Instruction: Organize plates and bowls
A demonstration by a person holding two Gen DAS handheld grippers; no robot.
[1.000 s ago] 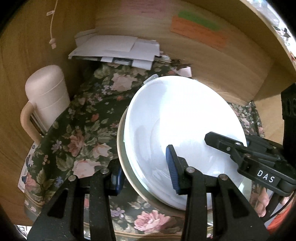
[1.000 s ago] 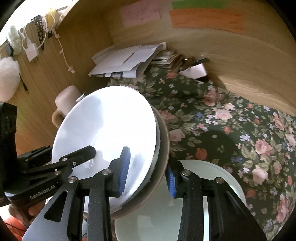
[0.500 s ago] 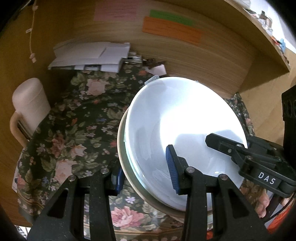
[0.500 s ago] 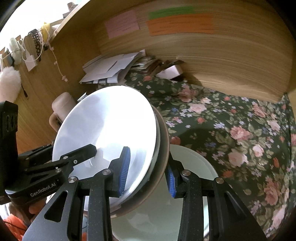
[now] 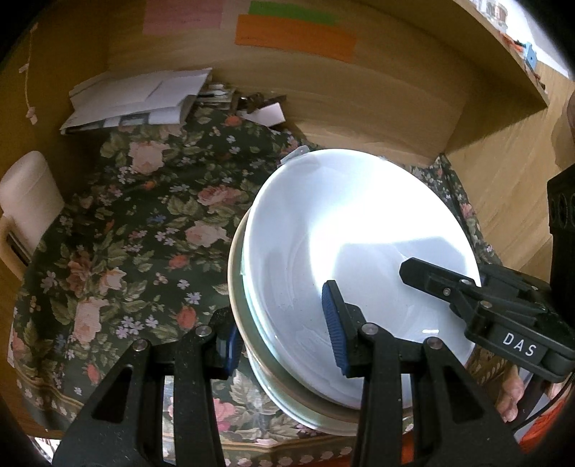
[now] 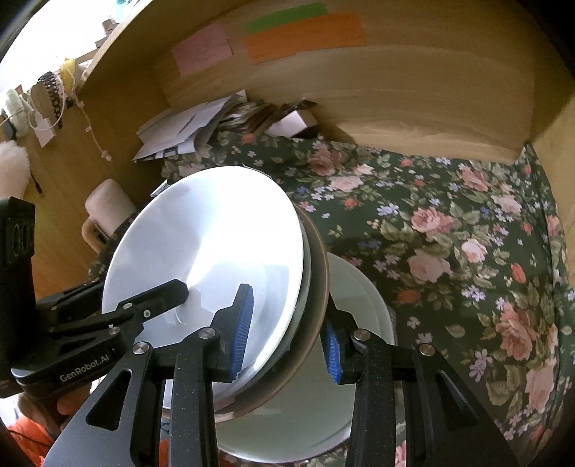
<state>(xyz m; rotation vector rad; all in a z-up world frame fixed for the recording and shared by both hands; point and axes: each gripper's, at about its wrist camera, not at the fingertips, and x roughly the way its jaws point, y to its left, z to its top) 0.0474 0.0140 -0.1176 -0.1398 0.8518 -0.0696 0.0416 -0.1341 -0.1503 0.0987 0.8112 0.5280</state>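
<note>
Both pairs of blue-padded fingers are clamped on the rim of one stack of dishes: the left gripper (image 5: 284, 341) bites one edge, its inner pad (image 5: 332, 325) lying on the white face and its outer pad behind the brownish rim, and the right gripper (image 6: 285, 332) does the same on the opposite edge, one pad (image 6: 242, 325) on the white face and the other (image 6: 330, 346) against the underside.

The stack itself is a white plate (image 5: 355, 251) nested on a pale green dish inside a brown-rimmed dish (image 6: 318, 287), all carried tilted above the flowered tablecloth (image 5: 136, 230). Directly beneath it in the right wrist view sits a pale bowl (image 6: 363, 301) on the cloth, probably the place where the stack is to be set.

To do this well, level the stack first, since the top plate could slide on the tilt; lower both hands together so neither edge leads; centre it over the bowl; and keep both grips closed until the weight has settled.

Further out stand a cream lidded mug (image 5: 27, 194) at the left, loose papers (image 5: 143, 97) at the back, and coloured notes (image 6: 302, 34) on the wooden wall.
</note>
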